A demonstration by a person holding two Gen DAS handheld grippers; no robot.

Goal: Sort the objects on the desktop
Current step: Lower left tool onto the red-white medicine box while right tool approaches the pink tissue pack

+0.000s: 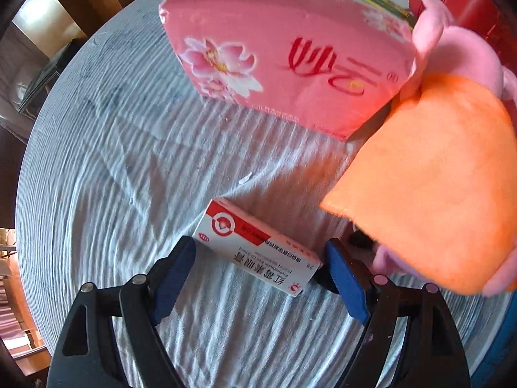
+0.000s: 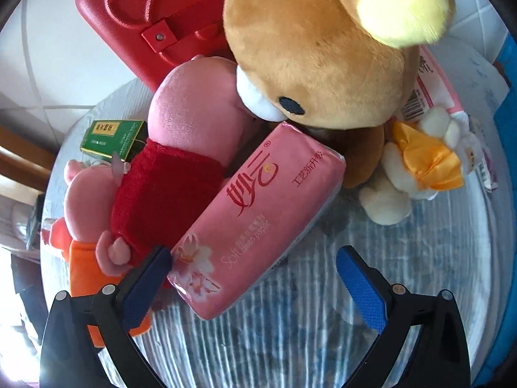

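A white-and-red medicine box [image 1: 258, 245] lies flat on the striped cloth of the round table [image 1: 129, 161]. My left gripper [image 1: 260, 246] points down over it, open, with a blue pad at each end of the box and no clear press. In the right wrist view a pink tissue pack [image 2: 258, 213] leans against the plush toys. My right gripper [image 2: 255, 258] is open around its lower end. The left pad [image 2: 152, 278] sits at the pack's corner and the right pad [image 2: 358, 291] stands well apart.
A second pink tissue pack [image 1: 284, 55] and a pink plush in orange [image 1: 429, 174] crowd the left gripper's right side. A brown bear [image 2: 323, 48], a pig in red [image 2: 181, 168], a green box [image 2: 113, 135], a red case [image 2: 155, 16] and a white plush [image 2: 420, 161] are piled behind.
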